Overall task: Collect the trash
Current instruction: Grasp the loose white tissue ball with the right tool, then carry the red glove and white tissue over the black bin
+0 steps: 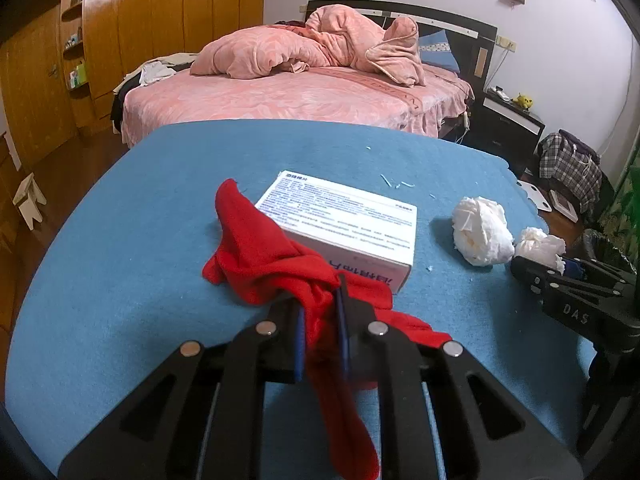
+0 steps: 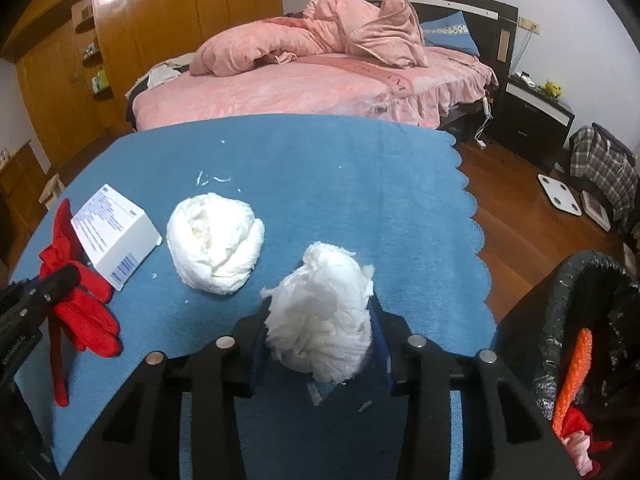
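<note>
My left gripper [image 1: 320, 292] is shut on a red cloth [image 1: 264, 252] that drapes over the near corner of a white printed box [image 1: 344, 224] on the blue table [image 1: 120, 264]. My right gripper [image 2: 318, 308] is shut on a crumpled white tissue wad [image 2: 324, 320] near the table's right front edge. A second white tissue wad [image 2: 216, 240] lies on the table just left of it, also seen in the left wrist view [image 1: 482, 232]. The red cloth [image 2: 80, 308] and box [image 2: 116, 232] show at the left of the right wrist view.
A bin with a black bag liner [image 2: 576, 320] stands at the table's right, holding orange and red scraps. Small white scraps [image 1: 394, 184] lie on the far table. A pink bed [image 1: 304, 92] is behind, and a nightstand [image 1: 508, 124] and checked bag [image 1: 568, 164] to the right.
</note>
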The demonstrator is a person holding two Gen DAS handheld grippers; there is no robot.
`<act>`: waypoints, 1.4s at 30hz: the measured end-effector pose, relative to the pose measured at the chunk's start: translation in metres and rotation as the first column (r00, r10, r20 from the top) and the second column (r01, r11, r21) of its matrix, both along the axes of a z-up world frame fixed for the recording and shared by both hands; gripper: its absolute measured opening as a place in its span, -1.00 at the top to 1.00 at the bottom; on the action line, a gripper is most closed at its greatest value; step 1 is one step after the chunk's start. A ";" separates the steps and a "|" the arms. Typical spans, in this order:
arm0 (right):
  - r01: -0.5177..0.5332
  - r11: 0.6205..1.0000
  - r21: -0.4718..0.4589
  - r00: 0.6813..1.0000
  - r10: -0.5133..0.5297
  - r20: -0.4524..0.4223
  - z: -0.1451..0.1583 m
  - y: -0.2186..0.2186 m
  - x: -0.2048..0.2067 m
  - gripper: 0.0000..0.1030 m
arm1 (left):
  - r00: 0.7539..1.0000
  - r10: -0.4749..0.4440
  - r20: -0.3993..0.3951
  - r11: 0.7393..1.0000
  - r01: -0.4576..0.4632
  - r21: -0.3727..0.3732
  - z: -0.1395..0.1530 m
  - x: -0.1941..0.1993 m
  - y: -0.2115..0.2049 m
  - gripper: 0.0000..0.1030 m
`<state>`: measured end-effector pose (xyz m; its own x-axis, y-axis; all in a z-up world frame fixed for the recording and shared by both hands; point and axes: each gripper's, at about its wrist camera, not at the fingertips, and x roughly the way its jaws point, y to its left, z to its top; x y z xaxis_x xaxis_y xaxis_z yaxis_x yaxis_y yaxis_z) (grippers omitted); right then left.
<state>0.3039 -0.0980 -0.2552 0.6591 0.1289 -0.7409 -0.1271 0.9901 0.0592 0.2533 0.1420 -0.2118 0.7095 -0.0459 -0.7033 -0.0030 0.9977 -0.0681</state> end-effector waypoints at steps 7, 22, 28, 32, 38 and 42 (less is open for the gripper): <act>0.000 1.000 -0.006 1.000 0.000 -0.002 0.000 0.002 0.000 0.19 | 1.000 0.008 -0.011 1.000 -0.008 -0.004 0.001 0.001 -0.002 0.76; -0.025 0.998 0.056 0.999 0.023 0.043 0.026 -0.004 -0.028 0.26 | 0.998 0.011 0.056 0.999 -0.009 -0.034 0.024 -0.019 -0.002 0.76; -0.051 0.995 0.085 0.996 0.044 0.079 0.043 -0.008 -0.055 0.26 | 0.994 -0.009 0.106 1.000 0.011 -0.017 0.042 -0.043 -0.011 0.76; -0.058 0.992 0.109 0.993 0.047 0.106 0.057 -0.017 -0.073 0.26 | 0.991 -0.025 0.130 1.000 0.025 -0.004 0.056 -0.056 -0.020 0.76; -0.055 0.991 0.120 0.990 0.038 0.135 0.075 -0.035 -0.094 0.26 | 0.984 -0.058 0.169 0.998 0.062 -0.020 0.075 -0.073 -0.034 0.76; -0.043 0.992 0.115 0.986 0.023 0.168 0.088 -0.051 -0.114 0.25 | 0.977 -0.089 0.193 0.995 0.097 -0.031 0.085 -0.082 -0.050 0.76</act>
<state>0.1903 -0.1488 -0.1674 0.7655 0.2329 -0.5998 -0.1776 0.9725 0.1509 0.1716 0.0921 -0.1266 0.8217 -0.1430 -0.5516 0.1064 0.9895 -0.0980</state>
